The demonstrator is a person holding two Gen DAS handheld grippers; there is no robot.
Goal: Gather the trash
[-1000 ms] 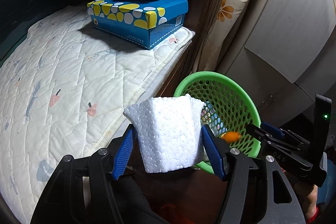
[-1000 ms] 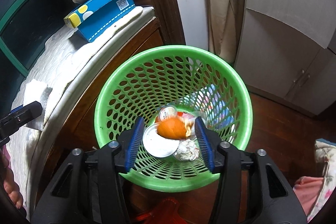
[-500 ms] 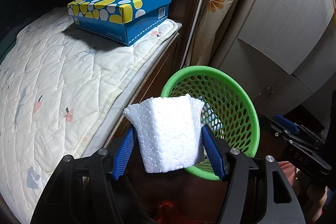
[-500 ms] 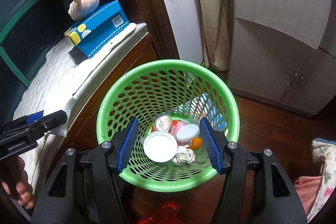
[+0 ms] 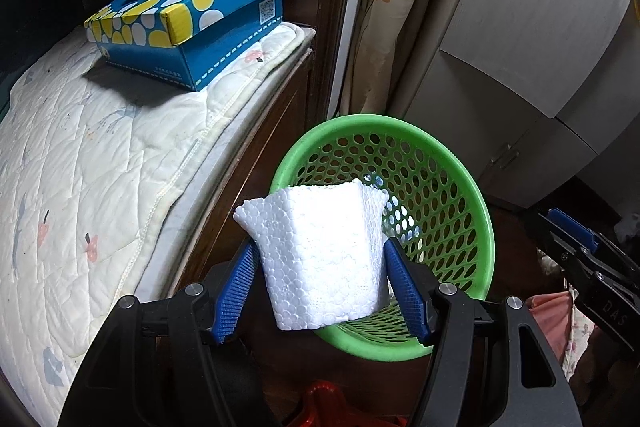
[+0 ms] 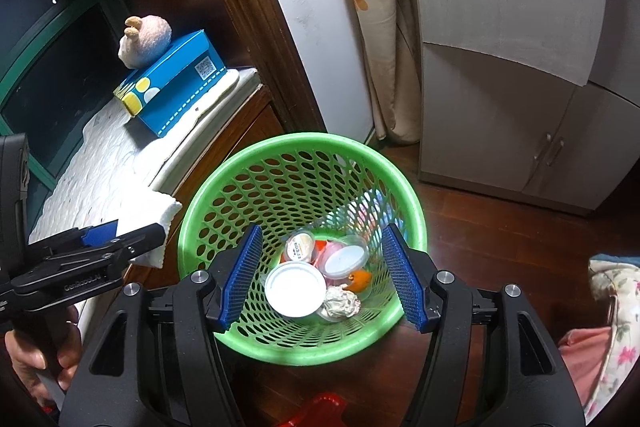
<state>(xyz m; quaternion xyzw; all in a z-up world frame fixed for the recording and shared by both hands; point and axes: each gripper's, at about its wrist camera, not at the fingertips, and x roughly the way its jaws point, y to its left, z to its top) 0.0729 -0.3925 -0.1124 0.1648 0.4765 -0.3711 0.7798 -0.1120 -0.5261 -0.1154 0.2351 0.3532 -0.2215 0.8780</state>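
Left hand-held gripper (image 5: 320,281) is what I see clamped on a white foam block (image 5: 320,259), held above the near rim of the green basket (image 5: 472,211), beside the bed (image 5: 100,167). I see my right hand-held gripper (image 6: 322,277) spread wide with nothing between its pads, over the basket's trash: a white lid (image 6: 295,289), a crumpled wad (image 6: 342,303), an orange scrap (image 6: 360,281).
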